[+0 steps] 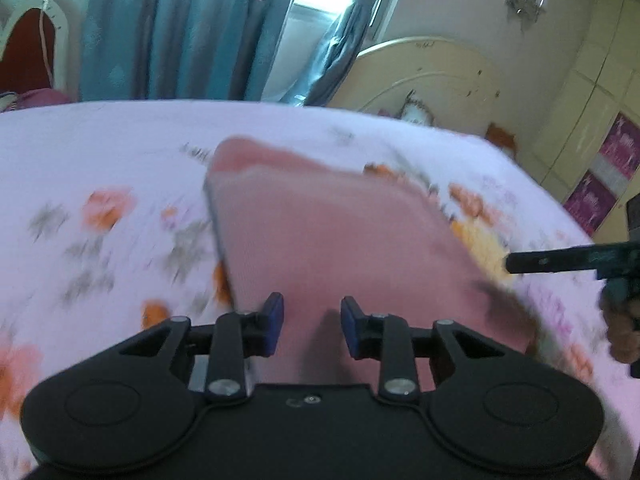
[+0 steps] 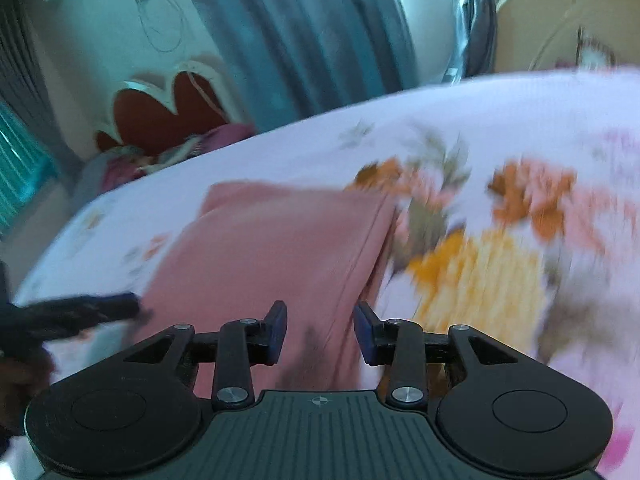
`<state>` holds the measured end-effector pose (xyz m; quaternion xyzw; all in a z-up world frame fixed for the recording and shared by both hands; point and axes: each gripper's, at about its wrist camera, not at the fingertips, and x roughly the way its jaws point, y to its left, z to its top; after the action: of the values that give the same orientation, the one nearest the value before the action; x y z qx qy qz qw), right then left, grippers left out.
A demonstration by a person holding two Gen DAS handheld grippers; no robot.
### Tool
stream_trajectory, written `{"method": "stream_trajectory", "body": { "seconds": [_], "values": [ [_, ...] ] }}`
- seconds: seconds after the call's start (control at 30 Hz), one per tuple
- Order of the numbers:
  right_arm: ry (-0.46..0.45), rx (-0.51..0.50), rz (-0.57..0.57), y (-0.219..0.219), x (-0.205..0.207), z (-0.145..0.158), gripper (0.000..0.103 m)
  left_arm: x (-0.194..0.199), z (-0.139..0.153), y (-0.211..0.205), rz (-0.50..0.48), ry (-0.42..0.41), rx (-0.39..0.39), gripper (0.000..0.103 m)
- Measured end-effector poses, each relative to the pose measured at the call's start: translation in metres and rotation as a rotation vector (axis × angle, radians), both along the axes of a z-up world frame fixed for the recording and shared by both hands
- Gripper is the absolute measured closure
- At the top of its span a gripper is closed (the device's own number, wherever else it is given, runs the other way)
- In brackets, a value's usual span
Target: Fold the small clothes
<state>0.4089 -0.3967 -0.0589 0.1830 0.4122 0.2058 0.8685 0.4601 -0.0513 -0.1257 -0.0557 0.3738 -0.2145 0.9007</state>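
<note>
A pink garment (image 1: pixel 320 232), folded into a long flat shape, lies on the floral bedsheet (image 1: pixel 100 152). My left gripper (image 1: pixel 312 304) hovers over its near end, blue pads apart and pressing on nothing. A finger of the right gripper (image 1: pixel 560 260) reaches in from the right beside the garment's edge. In the right wrist view the same pink garment (image 2: pixel 280 248) lies ahead and to the left. My right gripper (image 2: pixel 320 310) stands open over its near right edge. A finger of the left gripper (image 2: pixel 80 312) shows at the left. Both views are blurred.
The bedsheet (image 2: pixel 500 120) spreads wide on all sides of the garment. A cream headboard (image 1: pixel 432 80) and wardrobe doors (image 1: pixel 592 100) stand at the right. Blue curtains (image 1: pixel 180 28) hang beyond the far edge. A red-backed chair (image 2: pixel 160 112) holds a heap of clothes (image 2: pixel 180 152).
</note>
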Motion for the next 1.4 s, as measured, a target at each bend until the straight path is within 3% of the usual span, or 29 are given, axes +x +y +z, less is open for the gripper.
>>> {"method": "stream_trajectory", "body": {
  "seconds": [0.23, 0.33, 0.43, 0.67, 0.8, 0.87, 0.93, 1.0, 1.03, 1.1, 1.17, 1.23, 1.27, 1.3, 1.33, 1.37, 1.4],
  "values": [
    [0.093, 0.049, 0.012, 0.016, -0.018, -0.031, 0.066, -0.009, -0.017, -0.001, 0.044, 0.078, 0.036, 0.072],
    [0.106, 0.026, 0.025, 0.020, -0.018, -0.044, 0.099, -0.010, -0.020, -0.002, 0.038, 0.086, 0.057, 0.072],
    [0.103, 0.048, 0.028, 0.009, -0.022, -0.038, 0.099, -0.015, -0.016, 0.000, 0.026, 0.096, 0.034, 0.076],
    [0.116, -0.056, 0.059, 0.006, -0.032, -0.033, 0.099, -0.039, -0.014, -0.005, 0.001, 0.126, 0.111, 0.075],
    [0.019, -0.139, 0.026, 0.003, -0.047, -0.002, 0.099, -0.059, 0.013, 0.001, 0.010, 0.057, 0.091, 0.077],
    [-0.036, -0.127, 0.035, 0.010, -0.054, 0.012, 0.099, -0.061, 0.016, -0.002, 0.015, 0.030, 0.072, 0.077],
    [-0.050, -0.130, 0.095, 0.028, -0.055, 0.012, 0.099, -0.055, 0.007, -0.010, 0.010, 0.063, 0.063, 0.077],
    [-0.025, -0.258, 0.157, 0.051, -0.056, -0.006, 0.099, -0.051, -0.011, -0.020, -0.001, 0.126, 0.068, 0.077],
    [0.027, -0.318, 0.170, 0.056, -0.057, -0.020, 0.099, -0.048, -0.022, -0.019, 0.011, 0.187, 0.034, 0.077],
    [0.045, -0.323, 0.175, 0.052, -0.062, -0.029, 0.100, -0.049, -0.021, -0.012, 0.054, 0.216, -0.045, 0.075],
    [0.039, -0.343, 0.181, 0.051, -0.064, -0.020, 0.100, -0.053, -0.009, -0.008, 0.062, 0.198, -0.049, 0.075],
    [-0.025, -0.329, 0.151, 0.048, -0.063, -0.005, 0.100, -0.055, 0.003, -0.002, 0.082, 0.152, -0.060, 0.064],
    [-0.047, -0.297, 0.122, 0.047, -0.058, 0.001, 0.099, -0.053, 0.008, 0.001, 0.110, 0.122, -0.045, 0.043],
    [-0.065, -0.269, 0.096, 0.046, -0.052, 0.005, 0.097, -0.048, 0.013, 0.003, 0.152, 0.085, -0.022, 0.017],
    [-0.078, -0.255, 0.074, 0.047, -0.048, 0.008, 0.076, -0.042, 0.017, 0.004, 0.182, 0.053, -0.012, 0.014],
    [-0.113, -0.249, 0.052, 0.052, -0.039, 0.012, 0.038, -0.032, 0.020, 0.007, 0.199, 0.026, -0.016, 0.020],
    [-0.156, -0.243, 0.054, 0.060, -0.031, 0.015, 0.031, -0.020, 0.022, 0.007, 0.204, 0.023, -0.028, 0.030]
  ]
}}
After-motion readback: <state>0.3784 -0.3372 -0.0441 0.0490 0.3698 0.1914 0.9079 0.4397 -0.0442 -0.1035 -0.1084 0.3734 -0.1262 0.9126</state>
